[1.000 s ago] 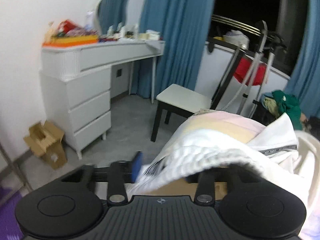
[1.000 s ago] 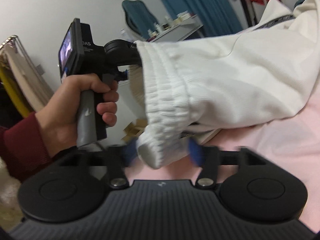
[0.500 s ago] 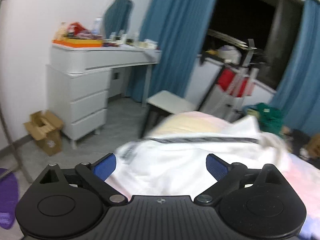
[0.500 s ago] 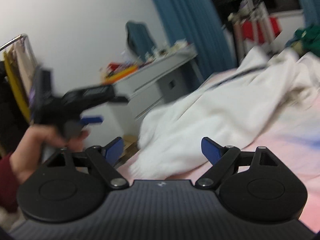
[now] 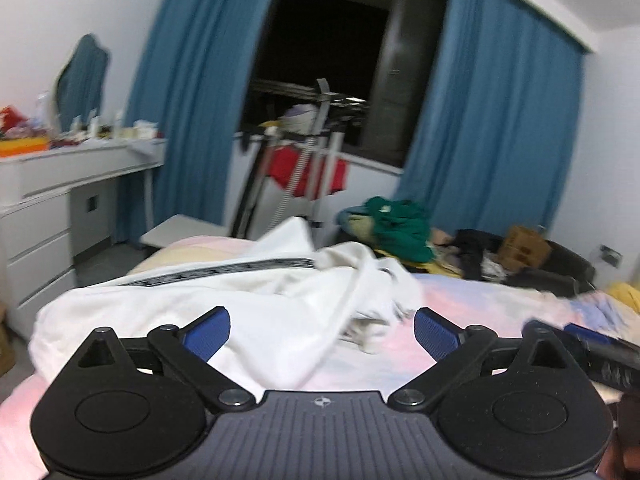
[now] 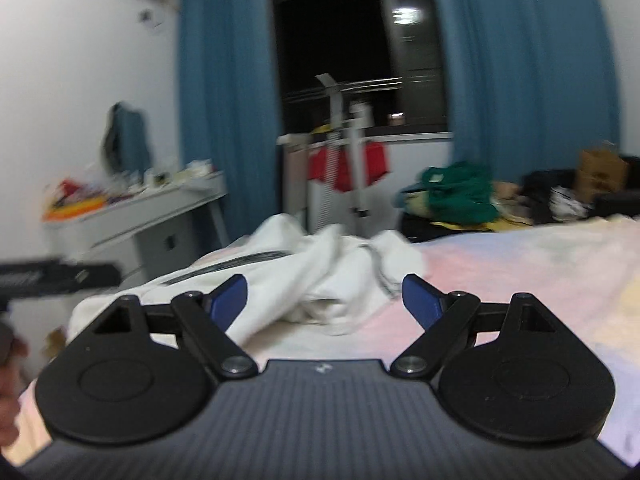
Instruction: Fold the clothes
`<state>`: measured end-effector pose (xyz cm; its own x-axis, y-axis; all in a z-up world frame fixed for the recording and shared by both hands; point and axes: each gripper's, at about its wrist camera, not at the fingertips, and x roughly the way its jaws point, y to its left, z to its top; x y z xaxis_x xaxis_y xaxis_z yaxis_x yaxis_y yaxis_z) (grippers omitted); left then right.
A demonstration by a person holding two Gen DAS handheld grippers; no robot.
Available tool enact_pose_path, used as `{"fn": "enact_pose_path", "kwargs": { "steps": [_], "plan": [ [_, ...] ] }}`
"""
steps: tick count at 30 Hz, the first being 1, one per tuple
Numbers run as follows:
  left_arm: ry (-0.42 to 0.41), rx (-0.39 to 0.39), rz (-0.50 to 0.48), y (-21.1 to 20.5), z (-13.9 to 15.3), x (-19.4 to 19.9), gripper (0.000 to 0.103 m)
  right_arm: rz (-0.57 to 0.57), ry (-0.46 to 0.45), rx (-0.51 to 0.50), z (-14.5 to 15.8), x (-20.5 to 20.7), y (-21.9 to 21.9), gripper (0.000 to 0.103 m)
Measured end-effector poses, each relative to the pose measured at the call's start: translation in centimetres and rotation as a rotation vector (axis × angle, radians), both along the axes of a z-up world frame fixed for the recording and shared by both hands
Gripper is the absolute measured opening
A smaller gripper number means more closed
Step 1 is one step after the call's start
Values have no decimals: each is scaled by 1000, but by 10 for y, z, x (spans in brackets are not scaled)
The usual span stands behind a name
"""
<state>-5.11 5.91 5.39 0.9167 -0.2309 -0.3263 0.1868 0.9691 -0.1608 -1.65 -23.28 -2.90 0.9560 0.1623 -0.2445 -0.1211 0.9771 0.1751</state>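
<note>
A white garment with a black printed stripe (image 5: 224, 300) lies crumpled on the pastel pink bed (image 5: 480, 304). It also shows in the right wrist view (image 6: 304, 276). My left gripper (image 5: 322, 334) is open and empty, held just above the near edge of the garment. My right gripper (image 6: 324, 300) is open and empty, a little back from the garment. The right gripper shows blurred at the right edge of the left wrist view (image 5: 596, 344). The left gripper shows blurred at the left edge of the right wrist view (image 6: 52, 280).
A white dresser with clutter (image 5: 48, 184) stands left of the bed. A white stool (image 5: 180, 230) and a drying rack with red clothes (image 5: 308, 164) stand beyond the bed. A pile of green clothes (image 5: 396, 228) and a cardboard box (image 5: 524, 244) lie behind the bed.
Both grippers have let go of the white garment and opened. The garment has dropped onto the bed. Both grippers have pulled back and now look across the room.
</note>
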Motion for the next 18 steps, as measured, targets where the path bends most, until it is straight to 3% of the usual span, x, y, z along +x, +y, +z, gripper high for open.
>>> {"fn": "enact_pose_path", "kwargs": {
  "steps": [4, 10, 18],
  "plan": [
    [29, 0, 0, -13, -19, -1, 100, -56, 33, 54, -19, 0, -30, 86],
    [38, 24, 61, -10, -32, 19, 100, -76, 45, 36, -22, 4, -31, 86],
    [86, 45, 57, -6, -46, 29, 98, -75, 63, 46, -23, -11, -33, 86]
  ]
}}
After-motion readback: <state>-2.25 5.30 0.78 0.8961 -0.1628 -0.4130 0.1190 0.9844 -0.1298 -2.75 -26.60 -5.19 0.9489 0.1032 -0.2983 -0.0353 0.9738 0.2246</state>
